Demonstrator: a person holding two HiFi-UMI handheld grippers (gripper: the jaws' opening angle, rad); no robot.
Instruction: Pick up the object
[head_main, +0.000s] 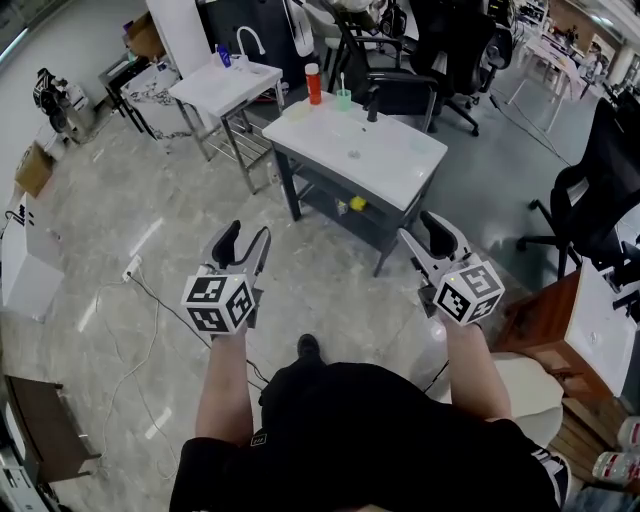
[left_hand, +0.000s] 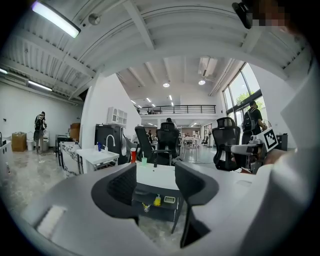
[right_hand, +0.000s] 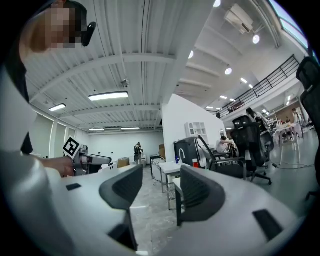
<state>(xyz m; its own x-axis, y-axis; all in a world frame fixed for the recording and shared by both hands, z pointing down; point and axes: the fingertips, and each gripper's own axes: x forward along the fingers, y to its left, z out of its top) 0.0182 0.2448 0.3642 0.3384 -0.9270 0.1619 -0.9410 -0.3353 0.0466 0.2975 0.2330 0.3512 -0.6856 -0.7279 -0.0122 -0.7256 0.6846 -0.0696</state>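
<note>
A white sink-top table (head_main: 385, 165) stands ahead of me on the floor. On it are a red bottle (head_main: 314, 84), a green cup (head_main: 343, 99) and a black tap (head_main: 372, 105). A yellow thing (head_main: 357, 204) lies on its lower shelf. My left gripper (head_main: 245, 238) is open and empty, held in the air short of the table's near left corner. My right gripper (head_main: 425, 232) is also open and empty, near the table's right corner. The left gripper view looks between its open jaws at the table (left_hand: 155, 176), the red bottle (left_hand: 133, 155) and the yellow thing (left_hand: 157, 201). The right gripper view faces the room.
A second white sink stand (head_main: 225, 85) stands at the back left. Black office chairs (head_main: 400, 60) are behind the table and another (head_main: 600, 190) at the right. A wooden desk (head_main: 545, 320) is close at my right. A cable (head_main: 150, 300) runs over the floor at the left.
</note>
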